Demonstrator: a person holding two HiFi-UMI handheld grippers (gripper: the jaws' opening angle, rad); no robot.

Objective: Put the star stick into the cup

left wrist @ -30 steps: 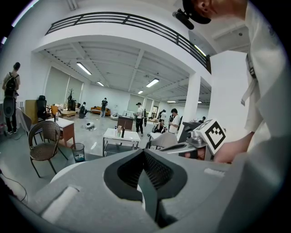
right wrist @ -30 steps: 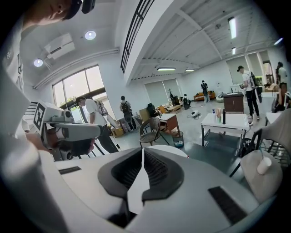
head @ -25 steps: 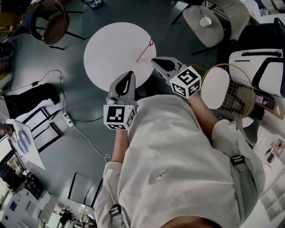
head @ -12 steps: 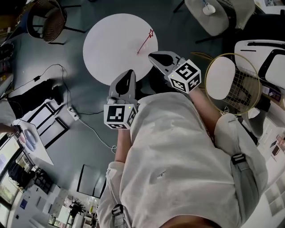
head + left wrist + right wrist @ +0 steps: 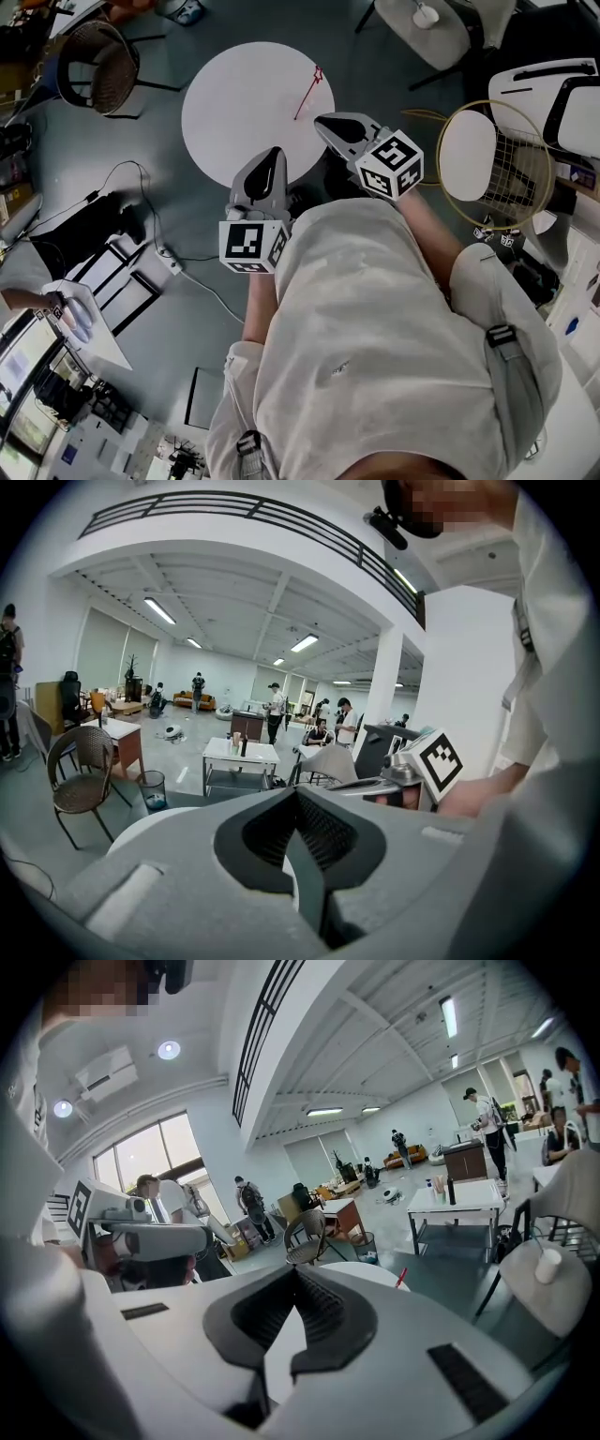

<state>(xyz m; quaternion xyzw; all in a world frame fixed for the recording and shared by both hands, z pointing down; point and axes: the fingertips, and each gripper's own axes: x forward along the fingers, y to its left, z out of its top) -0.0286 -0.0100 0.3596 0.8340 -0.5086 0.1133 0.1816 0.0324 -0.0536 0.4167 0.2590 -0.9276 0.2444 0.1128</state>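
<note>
Both shut empty: left hand-held gripper [image 5: 274,156], right hand-held gripper [image 5: 324,122]; star stick [image 5: 307,94] diagonal, star far-right

Head view shifted; table [image 5: 234,112], star stick [image 5: 307,94] sit slightly higher.

Left gripper [image 5: 274,156]: jaws closed together, nothing between them. Right gripper [image 5: 325,123]: just beside it, jaws likewise closed and empty. Both point forward.
</note>
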